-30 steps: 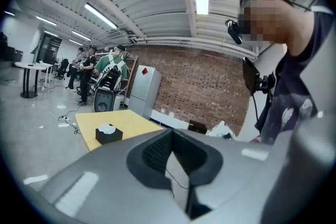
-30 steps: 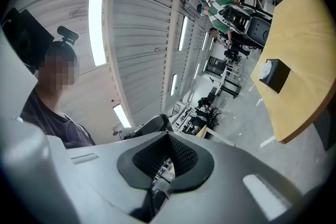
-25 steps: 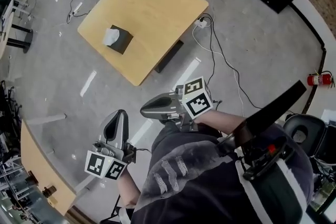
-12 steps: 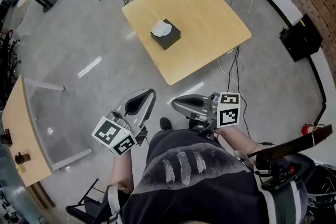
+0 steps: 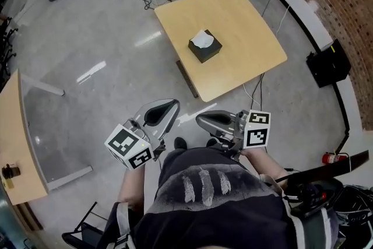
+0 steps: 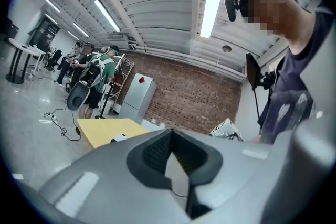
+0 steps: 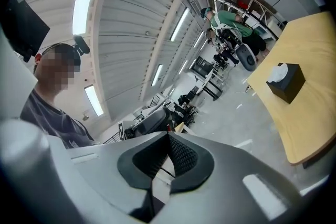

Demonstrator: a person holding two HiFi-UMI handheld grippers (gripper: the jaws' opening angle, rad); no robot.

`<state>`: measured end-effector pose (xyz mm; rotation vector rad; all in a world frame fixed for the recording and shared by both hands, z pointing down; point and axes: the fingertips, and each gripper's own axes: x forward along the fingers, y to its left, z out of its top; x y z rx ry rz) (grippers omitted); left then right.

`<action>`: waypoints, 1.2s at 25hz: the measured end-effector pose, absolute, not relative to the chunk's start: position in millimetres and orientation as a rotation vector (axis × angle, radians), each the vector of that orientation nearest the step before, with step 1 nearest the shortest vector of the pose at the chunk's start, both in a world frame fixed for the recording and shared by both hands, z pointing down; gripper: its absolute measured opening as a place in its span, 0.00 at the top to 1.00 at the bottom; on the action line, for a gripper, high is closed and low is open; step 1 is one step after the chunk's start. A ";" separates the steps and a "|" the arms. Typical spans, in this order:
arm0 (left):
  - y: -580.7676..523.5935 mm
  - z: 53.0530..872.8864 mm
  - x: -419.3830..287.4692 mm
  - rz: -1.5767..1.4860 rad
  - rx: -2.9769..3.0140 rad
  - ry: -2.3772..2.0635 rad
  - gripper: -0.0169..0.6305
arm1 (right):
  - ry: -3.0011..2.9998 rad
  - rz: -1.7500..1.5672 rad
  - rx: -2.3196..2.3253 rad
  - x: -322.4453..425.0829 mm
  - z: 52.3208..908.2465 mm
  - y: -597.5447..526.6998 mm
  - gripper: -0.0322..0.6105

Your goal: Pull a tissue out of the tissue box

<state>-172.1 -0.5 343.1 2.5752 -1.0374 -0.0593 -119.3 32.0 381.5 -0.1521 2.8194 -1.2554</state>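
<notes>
Left gripper [image 5: 166, 107], right gripper [image 5: 203, 121]: fingers closed, empty; tissue box [image 5: 204, 46] centred on table [image 5: 245, 20], distant.

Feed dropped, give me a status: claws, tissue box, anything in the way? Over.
Left claw, right claw both shut, empty, at the waist. Box on table, tissue sticking up, untouched, out of reach. Only floor between, nothing blocking.

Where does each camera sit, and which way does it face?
Head view: on person's head, facing steeply down at table and tissue box; shows torso, left claw, right claw.
Left gripper view: on left claw, along its shut jaws toward the table; shows torso.
Right gripper view: on right claw, along shut jaws, table at right; shows torso.
All share the table.
</notes>
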 end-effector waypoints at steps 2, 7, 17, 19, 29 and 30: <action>-0.1 345.2 -180.4 -0.076 2.569 -1.029 0.97 | 2.837 -1.261 -0.159 -126.9 381.8 33.6 0.95; -4.5 349.5 -184.0 -0.110 2.556 -0.989 0.97 | 2.847 -1.260 -0.223 -125.6 381.8 29.8 0.95; -13.9 346.1 -187.4 -0.128 2.525 -1.027 0.97 | 2.816 -1.311 -0.231 -124.6 384.4 19.1 0.95; -28.5 347.4 -184.2 -0.102 2.509 -1.059 0.97 | 2.794 -1.311 -0.234 -118.1 385.0 -0.1 0.95; -130.9 363.9 -148.1 0.086 2.438 -1.165 0.96 | 2.674 -1.372 -0.124 -77.6 395.1 -91.8 0.95; -140.8 363.7 -143.5 0.099 2.438 -1.168 0.96 | 2.672 -1.377 -0.117 -71.9 397.0 -98.6 0.95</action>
